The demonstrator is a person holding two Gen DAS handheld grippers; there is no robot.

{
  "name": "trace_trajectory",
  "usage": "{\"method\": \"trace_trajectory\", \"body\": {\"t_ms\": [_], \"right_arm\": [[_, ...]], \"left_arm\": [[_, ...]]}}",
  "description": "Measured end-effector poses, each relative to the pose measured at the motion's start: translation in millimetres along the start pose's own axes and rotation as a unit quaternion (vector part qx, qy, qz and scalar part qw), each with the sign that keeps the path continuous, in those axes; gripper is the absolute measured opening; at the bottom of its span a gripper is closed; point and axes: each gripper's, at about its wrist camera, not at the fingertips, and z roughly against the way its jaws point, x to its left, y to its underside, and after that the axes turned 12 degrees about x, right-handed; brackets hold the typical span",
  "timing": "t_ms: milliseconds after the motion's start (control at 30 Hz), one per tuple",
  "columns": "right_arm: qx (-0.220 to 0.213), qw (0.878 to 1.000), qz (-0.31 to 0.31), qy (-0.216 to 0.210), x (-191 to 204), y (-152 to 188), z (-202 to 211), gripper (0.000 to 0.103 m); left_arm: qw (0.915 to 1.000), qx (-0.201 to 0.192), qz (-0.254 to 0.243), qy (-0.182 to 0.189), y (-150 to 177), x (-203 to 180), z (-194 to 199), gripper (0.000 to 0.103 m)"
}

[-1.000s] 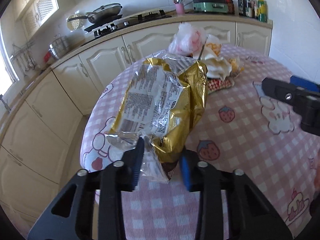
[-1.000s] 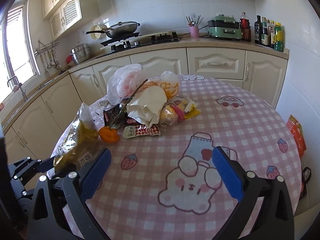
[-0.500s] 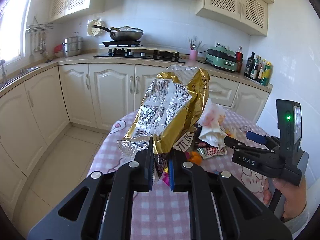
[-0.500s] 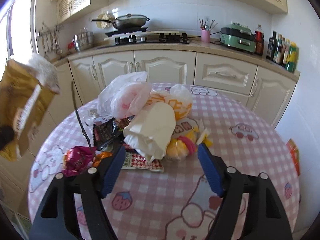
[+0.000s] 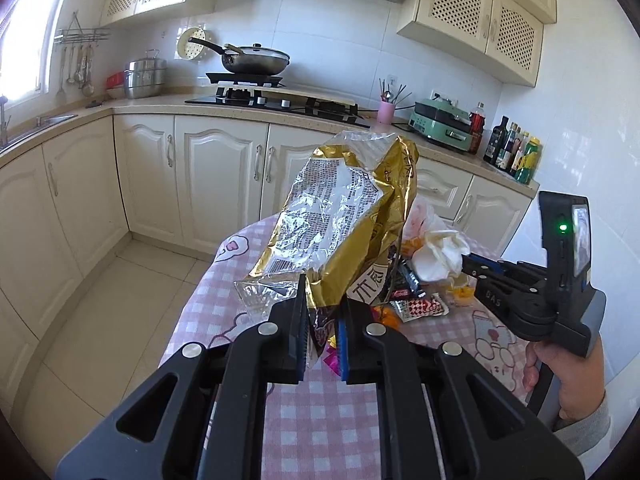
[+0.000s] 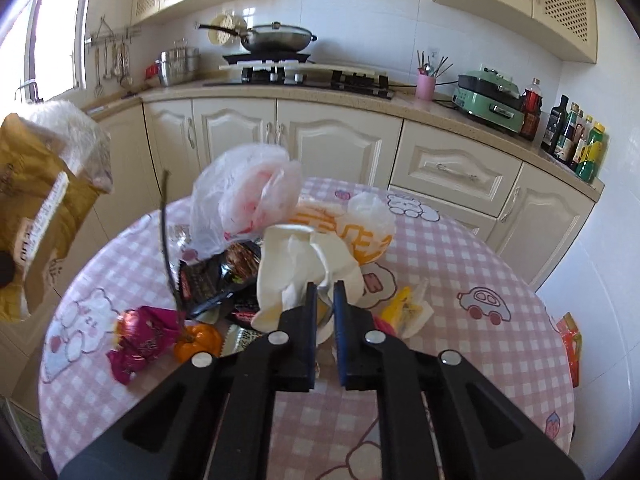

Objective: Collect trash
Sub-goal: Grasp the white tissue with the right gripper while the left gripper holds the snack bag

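The gold snack bag, pinched loosely and low over the bench a second ago, has been clamped tight at its bottom edge by the left gripper and lifted clear, so that it is now held upright above the bench edge. The right gripper, wide open over bare cloth a second ago, has been brought forward to the trash pile, and its fingers have been closed on the white crumpled paper.
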Motion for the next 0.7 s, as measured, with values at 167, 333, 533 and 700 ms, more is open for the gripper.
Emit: {"method": "trace_trajectory", "body": {"t_ms": [167,333,533,700], "right_arm": [[-0.034,0.999,-0.013,-0.004,-1.7,5.7,48.9,0.008],[-0.087,0.996,-0.013,-0.025,10.5,13.3,108.2,0.008],[-0.111,0.987,0.039,-0.108,71.2,17.7,152.1,0.008],[-0.072,0.973,0.093,-0.197,151.3,23.4,140.7,0.008]], "left_arm": [[0.9998,-0.015,0.005,0.009,6.9,2.8,24.4,0.010],[0.9994,-0.028,0.017,0.009,20.1,14.9,51.2,0.010],[0.9981,-0.033,0.051,-0.010,37.2,50.9,85.2,0.010],[0.9945,-0.016,0.093,-0.047,57.5,97.8,98.0,0.010]]}}
